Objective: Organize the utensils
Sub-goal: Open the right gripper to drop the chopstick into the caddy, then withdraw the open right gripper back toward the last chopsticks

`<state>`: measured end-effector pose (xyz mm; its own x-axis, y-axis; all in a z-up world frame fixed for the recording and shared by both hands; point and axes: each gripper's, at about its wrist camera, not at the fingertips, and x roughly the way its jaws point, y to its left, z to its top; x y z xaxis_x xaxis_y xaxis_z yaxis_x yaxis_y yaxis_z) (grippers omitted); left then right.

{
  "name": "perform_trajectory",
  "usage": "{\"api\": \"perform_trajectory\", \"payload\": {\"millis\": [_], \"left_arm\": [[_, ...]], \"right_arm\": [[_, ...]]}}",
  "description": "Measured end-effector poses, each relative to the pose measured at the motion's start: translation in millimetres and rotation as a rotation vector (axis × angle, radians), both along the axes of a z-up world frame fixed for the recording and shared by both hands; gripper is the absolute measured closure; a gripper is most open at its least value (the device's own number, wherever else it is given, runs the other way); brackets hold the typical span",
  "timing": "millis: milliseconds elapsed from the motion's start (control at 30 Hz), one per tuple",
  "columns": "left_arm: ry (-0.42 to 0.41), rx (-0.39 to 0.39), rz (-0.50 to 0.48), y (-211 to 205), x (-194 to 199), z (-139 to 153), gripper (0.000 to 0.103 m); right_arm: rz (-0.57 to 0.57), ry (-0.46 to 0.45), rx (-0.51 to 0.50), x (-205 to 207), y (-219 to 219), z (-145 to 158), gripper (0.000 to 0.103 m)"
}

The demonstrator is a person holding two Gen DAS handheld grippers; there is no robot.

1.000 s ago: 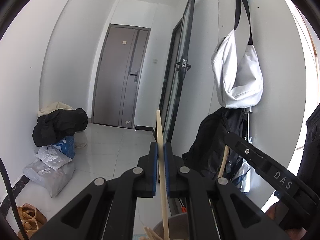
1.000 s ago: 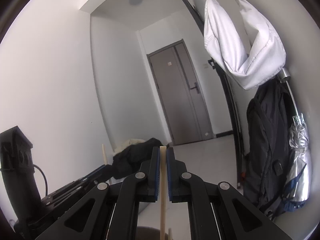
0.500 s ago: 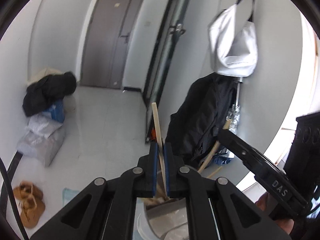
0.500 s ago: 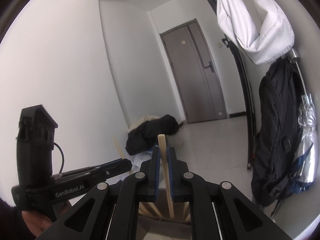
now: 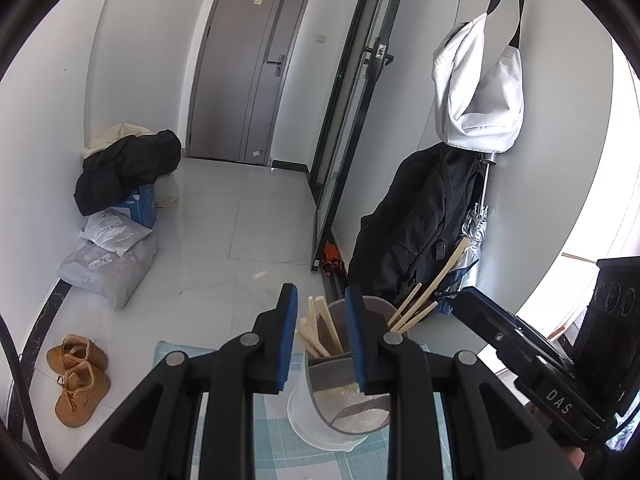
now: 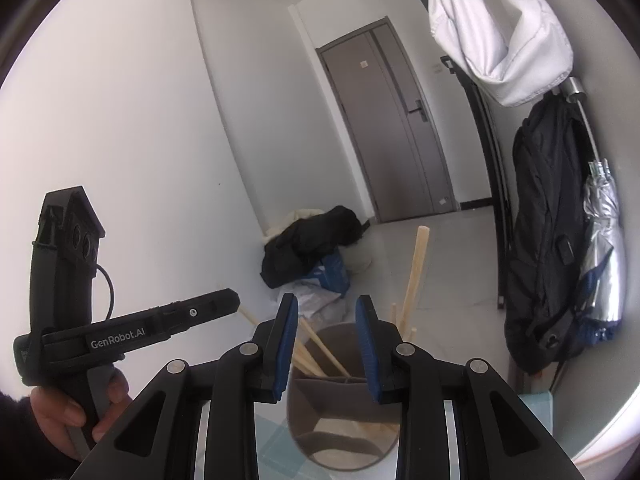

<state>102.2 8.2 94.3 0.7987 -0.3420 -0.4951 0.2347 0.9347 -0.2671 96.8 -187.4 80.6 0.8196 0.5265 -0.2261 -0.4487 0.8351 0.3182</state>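
A grey divided utensil holder (image 5: 360, 396) stands on a blue checked cloth (image 5: 224, 432), with several wooden chopsticks (image 5: 320, 328) standing in it. More chopsticks (image 5: 424, 292) lean out of its right side. My left gripper (image 5: 322, 332) is open and empty just above the holder. In the right wrist view the holder (image 6: 320, 412) sits right below my right gripper (image 6: 326, 340), which is open and empty. Chopsticks (image 6: 414, 276) stick up beside it. The left gripper's body (image 6: 132, 332) shows at the left.
A black backpack (image 5: 416, 216) and a folded umbrella (image 5: 474, 232) hang on the wall at the right under a white bag (image 5: 476, 92). Bags and clothes (image 5: 120, 208) and brown shoes (image 5: 76, 376) lie on the floor at the left.
Both grippers were shut on a chopstick each and have opened. The chopsticks now stand in the holder. Both cameras have tilted down towards the holder.
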Motion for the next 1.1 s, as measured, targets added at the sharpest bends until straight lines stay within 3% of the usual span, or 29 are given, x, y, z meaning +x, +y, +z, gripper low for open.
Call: {"api": "perform_trajectory", "payload": {"millis": [100, 133, 267, 333, 400, 767, 1100], "left_arm": [[0.003, 0.012, 0.008, 1.6, -5.7, 3.1, 0.082], [0.004, 0.017, 0.01, 1.8, -6.9, 3.8, 0.08], [-0.003, 0.016, 0.032, 7.5, -21.1, 8.5, 0.045], [-0.011, 0.006, 0.051, 11.8, -30.7, 10.6, 0.039], [0.002, 0.006, 0.06, 13.4, -37.1, 10.4, 0.032], [0.057, 0.008, 0.129, 19.6, -72.5, -2.5, 0.018], [0.002, 0.054, 0.172, 23.2, -104.6, -10.3, 0.006]], "right_arm": [[-0.019, 0.007, 0.012, -8.6, -5.2, 2.9, 0.07], [-0.023, 0.008, 0.012, -14.1, -6.6, 4.2, 0.065], [-0.031, 0.01, 0.005, -31.2, -11.0, 9.9, 0.049], [-0.031, 0.015, 0.01, -40.4, -12.3, 13.1, 0.038], [-0.042, 0.012, 0.017, -51.4, -14.3, 14.3, 0.034], [-0.087, 0.051, 0.014, -98.9, -14.5, 0.5, 0.016], [-0.106, 0.114, -0.02, -125.0, -7.1, -20.5, 0.005]]}}
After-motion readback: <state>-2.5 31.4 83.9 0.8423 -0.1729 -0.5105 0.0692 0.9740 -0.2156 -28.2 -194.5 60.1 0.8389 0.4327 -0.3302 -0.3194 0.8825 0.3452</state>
